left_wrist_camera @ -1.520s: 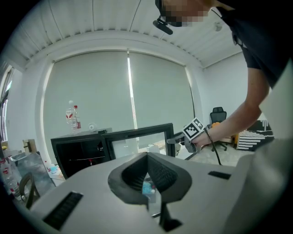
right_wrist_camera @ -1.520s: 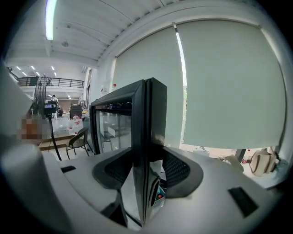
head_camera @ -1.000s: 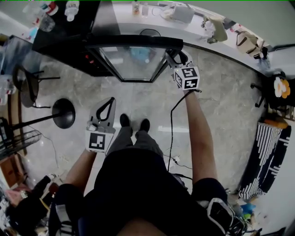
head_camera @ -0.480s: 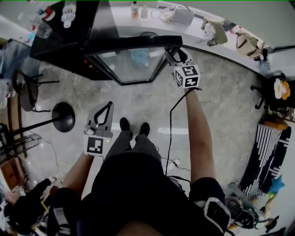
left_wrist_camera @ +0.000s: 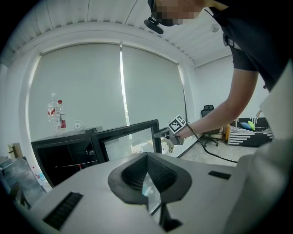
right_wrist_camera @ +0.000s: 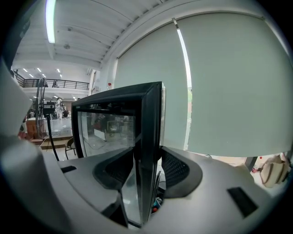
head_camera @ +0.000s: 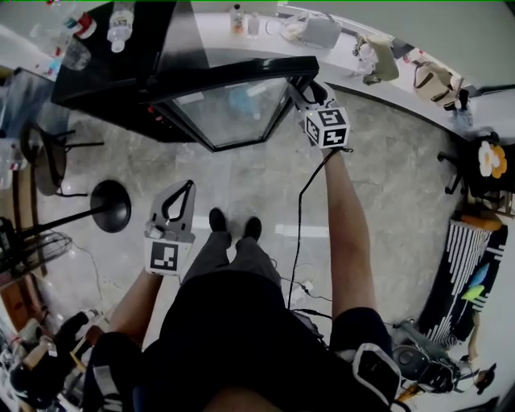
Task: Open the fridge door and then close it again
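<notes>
The black-framed glass fridge door (head_camera: 233, 109) stands swung wide open. It is hinged at its left to the low, matt black fridge cabinet (head_camera: 113, 60) on the far side of the floor. The door's free right edge is gripped by the right gripper (head_camera: 296, 90), with the slim dark frame filling the gap and a ribbed black pad (right_wrist_camera: 176, 167) pressing it from each side. A cube of black-and-white square markers (head_camera: 326, 129) rides on that gripper, and a thin black cable (head_camera: 299, 233) hangs from it toward the near floor.

The left gripper (head_camera: 191, 185), smooth grey plastic, is clenched on nothing, low at the near left and well apart from the door.

On the cabinet's top stand clear plastic bottles (head_camera: 121, 20), one with a red label (its print is too small to read). The floor (head_camera: 257, 185) is glossy grey veined stone, and a round black stand base (head_camera: 111, 205) rests on it at the left. Beyond the fridge runs a curved white ledge (head_camera: 217, 36) under a pale roller blind (right_wrist_camera: 229, 82). A black-and-white striped cushion (head_camera: 463, 273) lies at the right.
</notes>
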